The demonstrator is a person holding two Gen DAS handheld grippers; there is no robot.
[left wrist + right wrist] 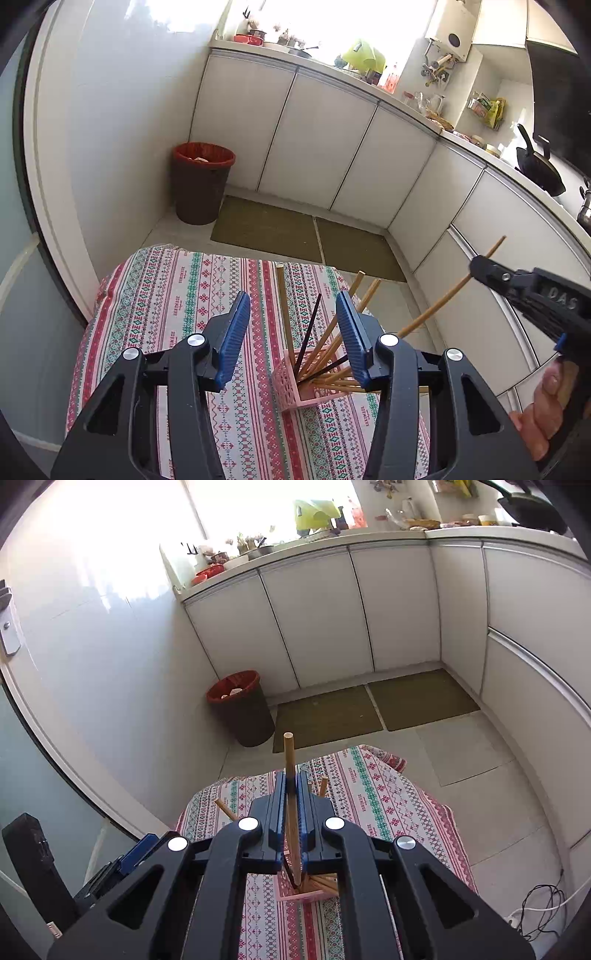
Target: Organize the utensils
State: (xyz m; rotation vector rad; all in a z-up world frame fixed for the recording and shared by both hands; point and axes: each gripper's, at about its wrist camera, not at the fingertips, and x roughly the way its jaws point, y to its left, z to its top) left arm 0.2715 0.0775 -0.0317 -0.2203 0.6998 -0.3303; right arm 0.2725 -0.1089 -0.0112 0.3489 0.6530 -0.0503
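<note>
A pink lattice basket stands on the patterned tablecloth and holds several wooden chopsticks and a dark one, fanned out. My left gripper hovers just above it, open, with the sticks showing in the gap and no pad pressing on them. At the right, my right gripper is shut on a single wooden chopstick, held aslant beside the basket. In the right wrist view that chopstick stands clamped between the blue pads of the right gripper, its lower end at the basket.
A dark waste bin with a red rim stands in the floor corner, with two olive mats before white cabinets. The small table's cloth edge drops to the tiled floor. Cables lie at the right. A hand holds the right gripper.
</note>
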